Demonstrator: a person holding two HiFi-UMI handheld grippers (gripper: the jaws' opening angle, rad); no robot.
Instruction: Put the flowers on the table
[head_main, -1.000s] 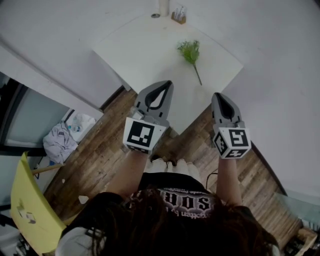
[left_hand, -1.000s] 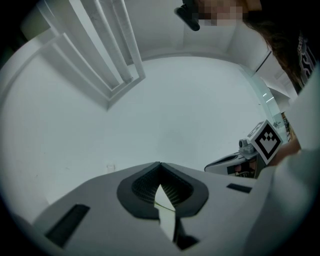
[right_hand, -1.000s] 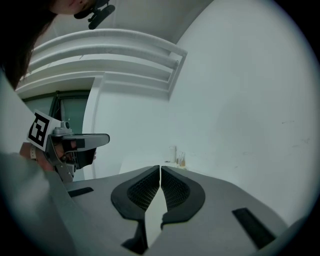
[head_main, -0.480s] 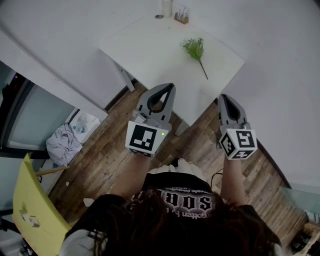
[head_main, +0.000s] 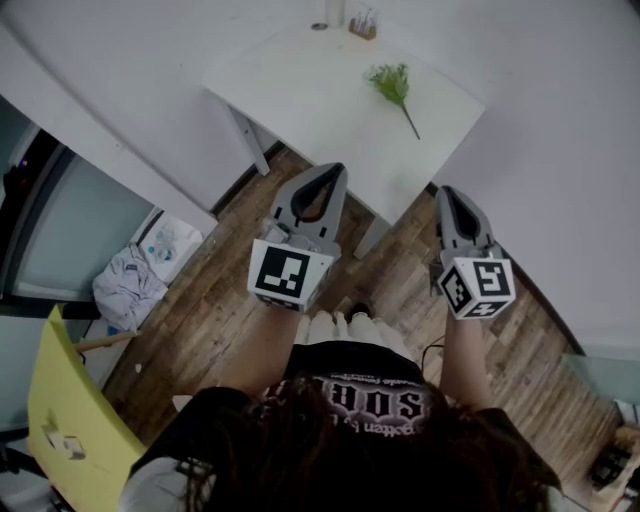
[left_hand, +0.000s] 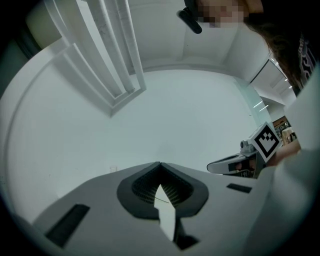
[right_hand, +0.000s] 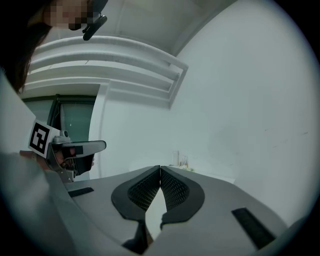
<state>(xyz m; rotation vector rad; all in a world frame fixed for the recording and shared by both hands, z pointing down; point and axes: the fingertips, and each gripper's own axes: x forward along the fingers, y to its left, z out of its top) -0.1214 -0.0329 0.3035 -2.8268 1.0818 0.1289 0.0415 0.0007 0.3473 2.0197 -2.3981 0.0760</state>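
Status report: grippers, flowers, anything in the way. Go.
Left gripper shut, empty. Right gripper shut, empty. Flowers lying on white table, both grippers short of it. Only wooden floor between.

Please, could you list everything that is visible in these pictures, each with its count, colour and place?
table: one, white, top centre, in the room's corner.
flower sprig: one, green, lying on the table's right part.
holder: one, brownish, at the table's far corner; contents too small to tell.
cylinder: one, white, beside the holder, cut off by the picture's edge.
chair: one, yellow, lower left.
cloth bundle: one, grey-white, on the floor at left.
floor: brown wooden planks, below the table.
shirt: one, black with print, on the person, bottom centre.
left claw: one, grey, shut and empty, above the floor near the table.
right claw: one, grey, shut and empty, beside the left one.
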